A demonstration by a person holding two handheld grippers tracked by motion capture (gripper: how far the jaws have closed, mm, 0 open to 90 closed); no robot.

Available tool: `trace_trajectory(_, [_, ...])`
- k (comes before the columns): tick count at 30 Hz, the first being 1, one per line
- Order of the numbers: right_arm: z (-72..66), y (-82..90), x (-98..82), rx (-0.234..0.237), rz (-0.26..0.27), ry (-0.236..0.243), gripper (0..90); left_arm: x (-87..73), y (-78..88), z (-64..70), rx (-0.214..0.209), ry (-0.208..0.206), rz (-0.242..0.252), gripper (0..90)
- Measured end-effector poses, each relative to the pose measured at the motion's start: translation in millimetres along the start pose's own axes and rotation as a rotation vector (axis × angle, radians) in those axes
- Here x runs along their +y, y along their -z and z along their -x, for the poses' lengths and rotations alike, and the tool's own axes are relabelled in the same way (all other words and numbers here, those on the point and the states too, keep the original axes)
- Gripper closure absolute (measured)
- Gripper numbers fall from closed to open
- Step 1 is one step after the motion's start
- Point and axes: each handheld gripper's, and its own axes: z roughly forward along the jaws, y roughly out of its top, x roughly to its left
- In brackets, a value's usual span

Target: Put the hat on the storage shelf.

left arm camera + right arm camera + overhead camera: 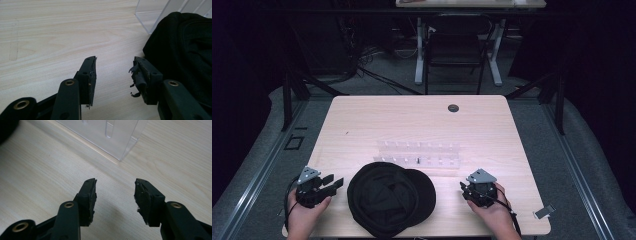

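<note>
Black cap lay flat at the table's near edge, between both grippers, touched by neither. Clear acrylic rack sat just behind it. Left gripper and right gripper both stood spread, empty. Work looked not yet begun; grasping the cap remained.

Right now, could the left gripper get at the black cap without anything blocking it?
Probably yes. The left gripper sits just left of the black cap, jaws open and empty, with bare table between them. The clear plastic rack stands behind the cap, off that path.
</note>
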Motion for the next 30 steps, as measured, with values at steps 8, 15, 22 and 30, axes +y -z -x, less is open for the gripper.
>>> trace_trajectory(8, [3.5,2.1,0.4,0.096,0.005,-0.124,59.2,0.7,1.9,5.1,-0.005,0.017,0.0,51.3])
trace_trajectory(15, [3.9,3.1,0.2,0.088,0.012,-0.124,64.2,2.4,2.9,8.3,-0.054,0.06,-0.004,52.6])
trace_trajectory(22, [4.7,5.5,1.0,0.101,0.022,-0.126,65.5,7.0,11.1,14.5,-0.1,0.101,0.017,53.9])
trace_trajectory(30, [0.3,9.5,3.5,0.11,0.034,-0.106,65.5,9.4,18.3,23.8,-0.173,0.122,0.014,53.8])
